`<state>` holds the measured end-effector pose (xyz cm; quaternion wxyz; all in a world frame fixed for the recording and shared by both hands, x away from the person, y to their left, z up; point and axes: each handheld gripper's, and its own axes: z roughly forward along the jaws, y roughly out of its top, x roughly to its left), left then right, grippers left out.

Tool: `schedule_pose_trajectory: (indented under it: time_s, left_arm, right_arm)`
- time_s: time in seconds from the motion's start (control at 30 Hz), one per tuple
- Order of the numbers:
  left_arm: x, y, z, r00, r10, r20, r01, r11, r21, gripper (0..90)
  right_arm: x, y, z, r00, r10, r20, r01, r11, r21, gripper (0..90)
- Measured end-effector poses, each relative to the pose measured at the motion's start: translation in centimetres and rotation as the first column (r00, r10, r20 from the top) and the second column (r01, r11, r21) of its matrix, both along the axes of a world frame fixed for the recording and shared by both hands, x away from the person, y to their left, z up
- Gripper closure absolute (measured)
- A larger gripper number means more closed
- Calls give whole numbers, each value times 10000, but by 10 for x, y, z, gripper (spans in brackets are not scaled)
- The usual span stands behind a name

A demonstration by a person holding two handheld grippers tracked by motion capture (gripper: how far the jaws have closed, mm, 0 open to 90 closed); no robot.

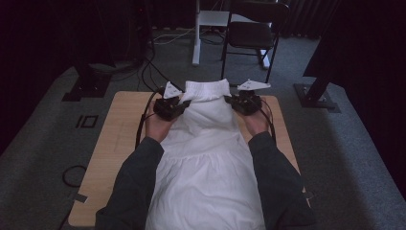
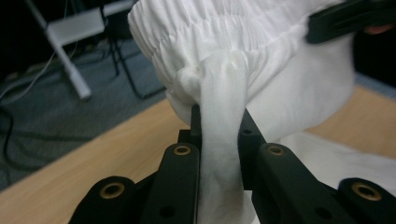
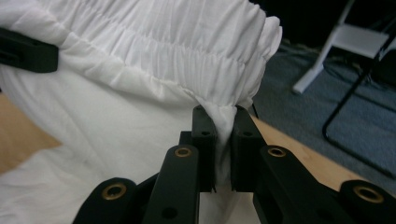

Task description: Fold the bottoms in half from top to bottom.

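Both grippers pinch a white gathered-cotton garment (image 1: 207, 139) at the worktop's (image 1: 115, 143) far edge.

Left gripper (image 2: 219, 122) and right gripper (image 3: 219, 122) clamp cloth just under the elastic waistband; soft, light and floppy, it is probably best gripped there.

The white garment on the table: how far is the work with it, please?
Done: the white garment lies spread lengthwise on the wooden table, and both grippers have gripped it. In hand: the left gripper and the right gripper each pinch fabric just below the gathered waistband, one at each side. Left: probably folding it; no fold is visible yet.
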<state>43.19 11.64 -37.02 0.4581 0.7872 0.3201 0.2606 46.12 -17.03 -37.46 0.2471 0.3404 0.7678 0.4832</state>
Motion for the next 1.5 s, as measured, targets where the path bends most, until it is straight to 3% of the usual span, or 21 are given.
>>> schedule_pose_trajectory:
  time_s: [0.13,0.27,0.3,0.33,0.37,0.47,0.57,0.67,0.7,0.73,0.77,0.8,0.83,0.87,0.9,0.93,1.07,1.1,1.23,1.33,1.5]
  left_arm:
    - [-26,3,4,9994,-315,118,312,9992,242,836]
    - [-53,8,-9,9975,-704,-57,706,9967,411,833]
    - [-67,9,-21,9958,-902,-147,909,9943,563,832]
    - [-67,9,-21,9958,-902,-147,909,9943,563,831]
    - [-82,9,-35,9938,-1064,-308,1080,9925,569,831]
    - [-96,10,-51,9923,-1145,-463,1179,9899,787,826]
    - [-115,13,-86,9860,-1114,-1238,1198,9908,630,817]
    - [-121,15,-114,9702,-1127,-2144,1247,9913,431,810]
    - [-121,15,-114,9702,-1127,-2144,1247,9913,431,810]
    - [-125,15,-130,9536,-1225,-2749,1354,9904,280,810]
    - [-127,13,-138,9463,-1224,-2991,1411,9891,419,810]
    - [-127,13,-138,9463,-1224,-2991,1411,9891,419,809]
    - [-131,9,-153,9295,-1296,-3453,1638,9839,717,808]
    - [-132,6,-160,9233,-1268,-3625,1719,9805,948,808]
    - [-132,6,-160,9233,-1268,-3625,1719,9805,948,808]
    - [-131,3,-171,9157,-1164,-3847,1798,9747,1329,808]
    - [-121,7,-175,9113,-1237,-3926,1895,9728,1334,814]
    - [-110,10,-172,9206,-997,-3776,1764,9688,1743,814]
    - [-87,14,-168,9230,-662,-3791,1532,9669,2040,815]
    - [-67,14,-165,9369,-383,-3476,1377,9540,2662,814]
    - [-30,10,-162,9456,133,-3250,969,9424,3203,814]
  right_arm:
    - [-17,-3,4,9992,389,60,-389,9992,45,825]
    - [-50,-7,-16,9940,1075,-181,-1073,9942,108,822]
    - [-57,-8,-22,9928,1170,-268,-1168,9931,90,821]
    - [-57,-8,-22,9928,1170,-268,-1168,9931,90,821]
    - [-71,-9,-37,9899,1359,-413,-1363,9906,-85,821]
    - [-89,-8,-62,9839,1567,-861,-1588,9872,-178,820]
    - [-103,-5,-87,9761,1744,-1294,-1827,9817,-545,818]
    - [-112,-3,-109,9690,1803,-1688,-1953,9777,-769,817]
    - [-114,-1,-115,9658,1826,-1840,-2007,9760,-846,817]
    - [-116,0,-122,9630,1822,-1987,-2037,9745,-938,817]
    - [-118,1,-128,9604,1829,-2103,-2085,9722,-1066,816]
    - [-118,2,-134,9583,1789,-2228,-2095,9701,-1224,815]
    - [-119,3,-140,9540,1766,-2424,-2124,9684,-1307,814]
    - [-119,3,-146,9493,1782,-2590,-2175,9671,-1317,810]
    - [-119,3,-146,9493,1782,-2590,-2175,9671,-1317,810]
    - [-119,4,-154,9441,1777,-2777,-2250,9630,-1485,799]
    - [-120,7,-159,9393,1766,-2942,-2285,9615,-1526,794]
    - [-119,8,-159,9370,1791,-3000,-2310,9617,-1474,793]
    - [-117,14,-162,9325,1777,-3143,-2322,9618,-1452,792]
    - [-111,20,-167,9314,1652,-3243,-2215,9643,-1450,791]
    - [-88,32,-175,9263,1301,-3535,-1899,9718,-1400,793]
